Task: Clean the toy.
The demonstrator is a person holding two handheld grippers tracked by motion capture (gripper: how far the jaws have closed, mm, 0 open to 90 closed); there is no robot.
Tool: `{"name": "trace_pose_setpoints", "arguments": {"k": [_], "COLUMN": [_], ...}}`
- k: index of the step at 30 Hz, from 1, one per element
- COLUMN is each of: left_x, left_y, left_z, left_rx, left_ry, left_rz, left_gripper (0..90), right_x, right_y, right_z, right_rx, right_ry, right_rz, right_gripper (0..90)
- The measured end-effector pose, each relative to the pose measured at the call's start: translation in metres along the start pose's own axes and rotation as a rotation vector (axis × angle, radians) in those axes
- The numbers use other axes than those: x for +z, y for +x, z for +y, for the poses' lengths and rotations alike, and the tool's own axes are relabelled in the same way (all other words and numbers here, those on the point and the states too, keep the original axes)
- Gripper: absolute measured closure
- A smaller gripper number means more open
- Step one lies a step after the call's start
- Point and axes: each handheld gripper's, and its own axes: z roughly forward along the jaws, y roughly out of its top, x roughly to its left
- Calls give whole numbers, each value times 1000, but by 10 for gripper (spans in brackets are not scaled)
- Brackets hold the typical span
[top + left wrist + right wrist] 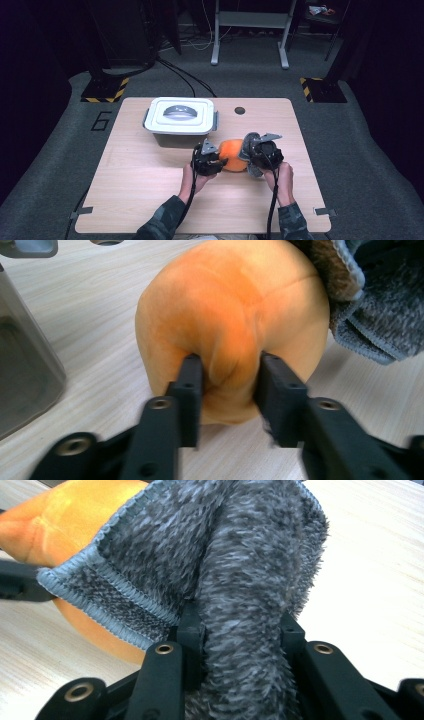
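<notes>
- One soft orange rounded object [233,155] rests on the light wooden table [150,185], pinched by the left gripper [227,375] in a fold
- The right gripper [240,625] clamps a fuzzy grey cloth [235,555] against it
- A lidded white plastic box [180,117] stands just behind

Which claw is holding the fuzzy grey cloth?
The right claw: it pinches the grey cloth. The left claw has the orange squishy thing between its jaws instead.
</notes>
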Motion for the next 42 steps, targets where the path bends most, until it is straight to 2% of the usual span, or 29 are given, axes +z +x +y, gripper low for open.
{"name": "trace_pose_setpoints", "arguments": {"k": [3,6,8,9,12,15,16,17,19,20,24,28,30,32,37,42], "left_x": [-1,4,8,8,10,8,8,6,4,3,-1,-4,-3,-2,1,2], "left_y": [-2,-7,-9,-9,-8,-7,-7,-7,-8,-9,-11,-11,-10,-6,-2,1], "left_z": [-1,-3,-4,-4,-4,-3,-3,-1,2,3,6,7,7,5,3,2], "left_rx": [31,76,111,111,105,80,80,61,36,38,7,-23,-30,-43,-41,-45], "left_ry": [5,6,-2,-11,-34,-42,-42,-46,-50,-44,-43,-44,-40,-37,-35,-32], "left_rz": [21,44,59,53,49,39,39,28,8,3,-36,-68,-64,-58,-41,-33], "left_gripper": [487,443,488,542,729,793,798,802,802,803,802,802,801,799,792,788], "right_x": [1,2,4,4,5,-1,-1,-7,-12,-15,-26,-28,-24,-18,-8,-4], "right_y": [-2,-4,-4,-5,-9,-10,-10,-9,-8,-6,5,16,22,26,25,21], "right_z": [1,2,2,2,1,1,1,2,4,5,10,15,17,18,21,20], "right_rx": [9,4,3,4,17,31,31,27,17,9,-17,-56,-66,-77,-80,-62], "right_ry": [2,-4,-4,-7,-12,-19,-19,-37,-52,-58,-85,-97,-86,-78,-72,-63], "right_rz": [0,1,-2,0,-1,-3,-3,-8,10,10,41,69,74,60,46,30], "right_gripper": [656,656,656,656,655,654,654,653,653,653,653,652,650,650,650,651]}}
